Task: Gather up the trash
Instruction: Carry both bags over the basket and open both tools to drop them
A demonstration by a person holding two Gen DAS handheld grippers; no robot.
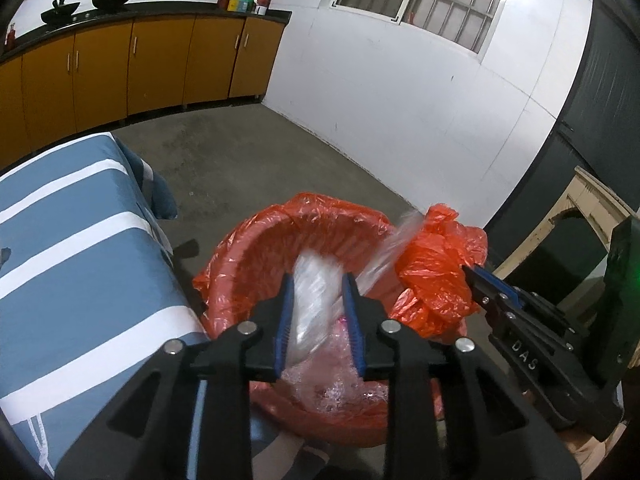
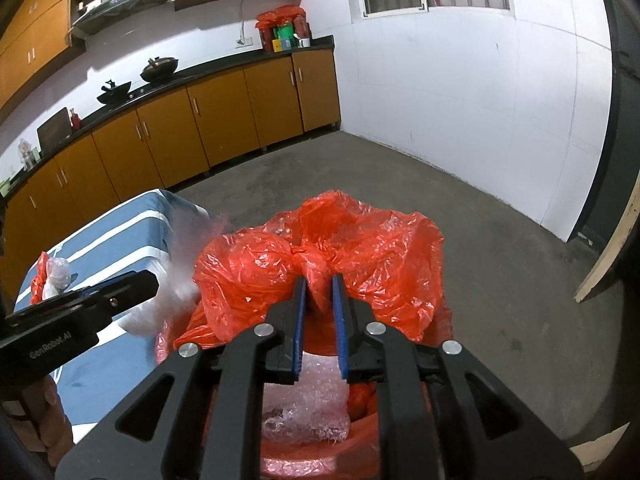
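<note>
Trash here is a crumpled clear plastic wrapper (image 1: 316,300), blurred, hanging between the blue pads of the left gripper (image 1: 318,320) over the mouth of the red bin lined with a thin orange plastic bag (image 1: 280,236); pads stand apart and whether they press it I cannot tell. Judged light, soft, slippery, springy film: pinch a bunched fold, not a flat sheet, or it slides out. More clear bubble wrap (image 2: 308,412) already lies in the bin. Right gripper (image 2: 319,312) is clamped on a gathered fold of the orange liner at the bin's right rim, lifting it; liner is thin, likely tears if yanked. Bin sits on grey concrete floor (image 1: 248,152) just beside a blue-and-white striped cloth-covered table (image 1: 72,240). Right wrist view alone shows another small clear-and-orange plastic wad (image 2: 50,276) on the table, plus the upper cabinets; left wrist view alone shows the wrapper between the pads and a pale wooden frame (image 1: 584,208) at right.
</note>
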